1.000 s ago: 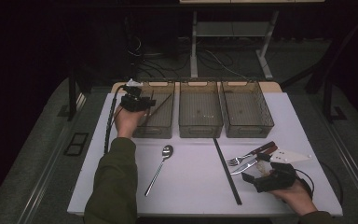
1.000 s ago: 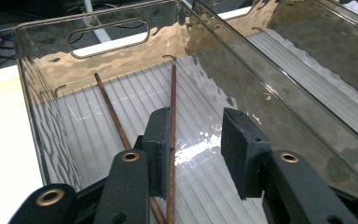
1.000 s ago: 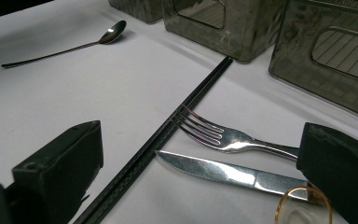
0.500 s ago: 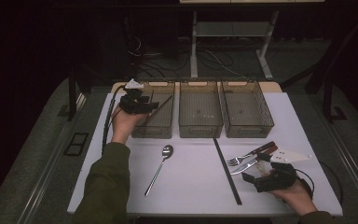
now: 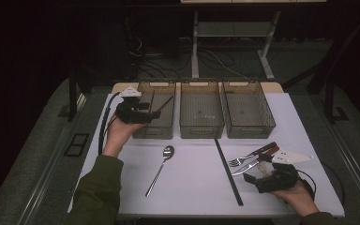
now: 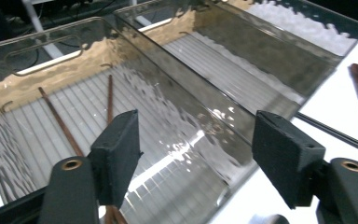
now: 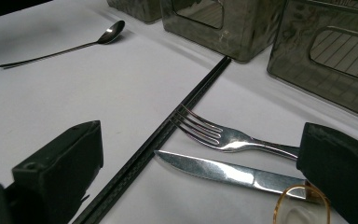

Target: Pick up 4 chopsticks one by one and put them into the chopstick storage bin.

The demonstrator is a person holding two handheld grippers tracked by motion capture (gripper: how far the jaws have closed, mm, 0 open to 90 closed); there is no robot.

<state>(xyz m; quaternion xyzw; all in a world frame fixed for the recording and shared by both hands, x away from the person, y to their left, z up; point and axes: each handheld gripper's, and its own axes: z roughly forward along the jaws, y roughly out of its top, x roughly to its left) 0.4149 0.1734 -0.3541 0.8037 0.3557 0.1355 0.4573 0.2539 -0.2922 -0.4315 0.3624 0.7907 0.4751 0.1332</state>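
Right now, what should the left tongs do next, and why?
Probably swing back toward the long-handled silver spoon lying loose on the white table. The left tongs have just been opening and hold nothing, and two thin brown chopsticks already lie in the smoky clear plastic bin below them.

Two brown chopsticks (image 6: 58, 121) lie slanted in the left smoky bin (image 5: 161, 129).

- My left gripper (image 5: 153, 112) was black, with a grey three-cornered plate on top and a black cable trailing behind my fingers.
- My sleeve (image 5: 96, 192) was olive green.
- Brass-coloured screws sat below my square black pads (image 6: 117, 154).
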